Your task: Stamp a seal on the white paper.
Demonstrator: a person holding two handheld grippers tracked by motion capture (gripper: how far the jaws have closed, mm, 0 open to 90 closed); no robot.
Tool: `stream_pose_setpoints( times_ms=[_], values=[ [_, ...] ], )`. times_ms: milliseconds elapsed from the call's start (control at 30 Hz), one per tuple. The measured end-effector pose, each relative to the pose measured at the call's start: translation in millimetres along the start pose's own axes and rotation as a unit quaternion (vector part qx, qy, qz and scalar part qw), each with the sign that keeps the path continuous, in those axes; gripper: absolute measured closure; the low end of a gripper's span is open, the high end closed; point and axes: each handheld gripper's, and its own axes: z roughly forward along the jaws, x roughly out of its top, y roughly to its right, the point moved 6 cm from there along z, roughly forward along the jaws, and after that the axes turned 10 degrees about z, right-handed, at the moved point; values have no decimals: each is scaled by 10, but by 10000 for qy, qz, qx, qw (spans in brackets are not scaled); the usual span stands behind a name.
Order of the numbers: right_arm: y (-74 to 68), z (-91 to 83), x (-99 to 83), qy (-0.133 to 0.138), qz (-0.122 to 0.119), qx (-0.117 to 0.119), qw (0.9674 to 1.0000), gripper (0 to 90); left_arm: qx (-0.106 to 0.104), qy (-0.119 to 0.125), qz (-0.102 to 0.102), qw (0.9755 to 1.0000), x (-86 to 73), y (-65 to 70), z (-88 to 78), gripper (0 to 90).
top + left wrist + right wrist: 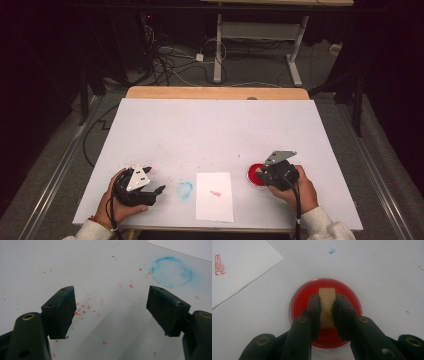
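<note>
A round red ink pad [327, 315] in a clear dish sits on the white table cover, also at the right front in the high view [256, 174]. My right gripper [327, 305] is shut on a tan wooden stamp [327, 302] whose lower end is down in the red ink. A white sheet of paper [215, 196] lies at front centre with a small red stamp mark [215, 193] on it; its corner and mark [220, 265] show in the right gripper view. My left gripper [111, 308] stands open over the cover, nothing between its jaws.
A pale blue ring stain [172, 272] and scattered red specks [82, 310] mark the cover [215, 130] near the left gripper. The table's wooden far edge [217, 93] borders a dark floor with cables and another table's legs beyond.
</note>
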Motion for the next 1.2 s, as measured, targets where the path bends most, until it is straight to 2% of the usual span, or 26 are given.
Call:
stream_pose_setpoints(
  times_ms=[367,633,867,1200],
  values=[
    [-4,-19,13,30,-37,13,10000,742,26,-15,13,10000,3,-6,1,231],
    [-27,-154,107,394,-23,-24,9992,675,26,-15,8,10000,1,-9,-1,231],
    [-8,-281,190,827,-1,-58,9966,595,22,-12,-22,10000,-13,-20,2,231],
    [53,-351,284,1105,130,-17,9938,507,25,-14,-107,9999,-67,-47,-10,231]
  ],
)
